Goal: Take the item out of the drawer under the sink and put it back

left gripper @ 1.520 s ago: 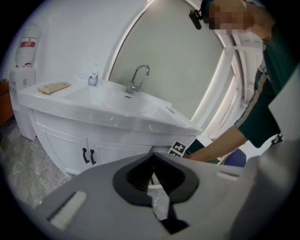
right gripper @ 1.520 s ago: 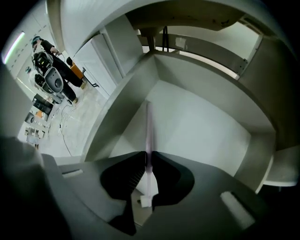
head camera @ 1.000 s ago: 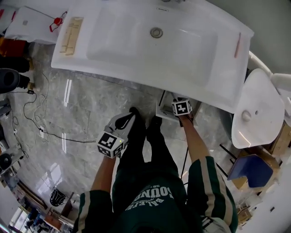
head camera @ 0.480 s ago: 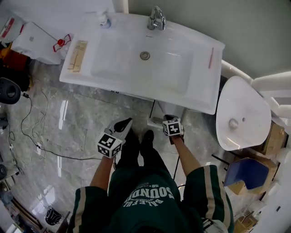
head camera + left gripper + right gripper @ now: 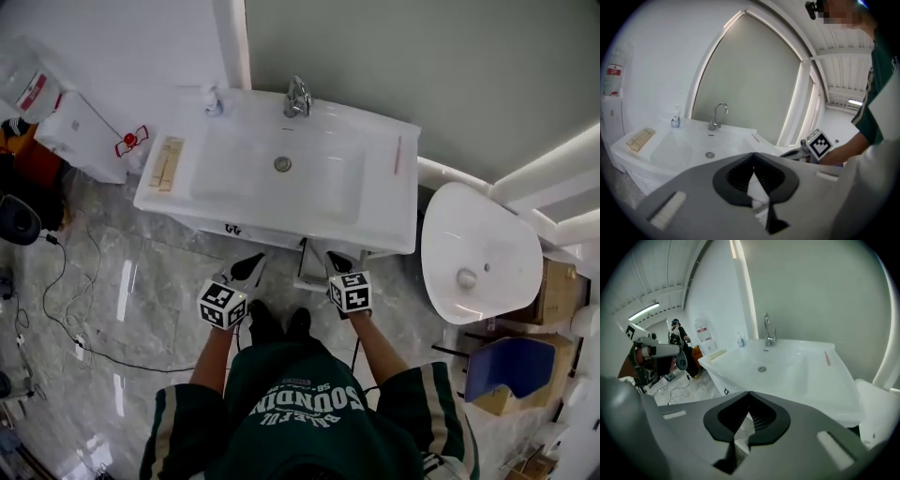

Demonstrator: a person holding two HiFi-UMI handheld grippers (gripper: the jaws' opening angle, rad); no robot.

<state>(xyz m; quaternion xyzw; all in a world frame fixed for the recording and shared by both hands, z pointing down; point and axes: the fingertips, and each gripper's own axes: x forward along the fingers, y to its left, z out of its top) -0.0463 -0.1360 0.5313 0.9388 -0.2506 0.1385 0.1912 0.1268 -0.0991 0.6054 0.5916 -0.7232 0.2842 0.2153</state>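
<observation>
A white sink [image 5: 375, 225] with a chrome tap [image 5: 297, 97] stands in front of me. Below its front edge a white drawer [image 5: 309, 269] juts out a little; I cannot see inside it. My left gripper [image 5: 253, 264] is shut and empty, just left of the drawer. On the drawer's right, my right gripper [image 5: 331, 257] is also shut with nothing in it. In the left gripper view the jaws [image 5: 753, 154] meet at their tips, with the basin [image 5: 675, 147] beyond. The right gripper view shows its jaws [image 5: 749, 393] meeting in front of the basin [image 5: 787, 366]. No item from the drawer shows.
A white toilet [image 5: 478, 253] stands right of the sink. A soap bottle [image 5: 214, 100], a wooden piece [image 5: 167, 161] and a thin pink stick [image 5: 397, 155] rest on the sink top. Cables [image 5: 66, 309] lie on the marble floor at left; boxes [image 5: 553, 291] at right.
The view has risen and drawn back, so the whole sink and the wall now show. Both grippers moved up towards the sink's front edge and closer together.
</observation>
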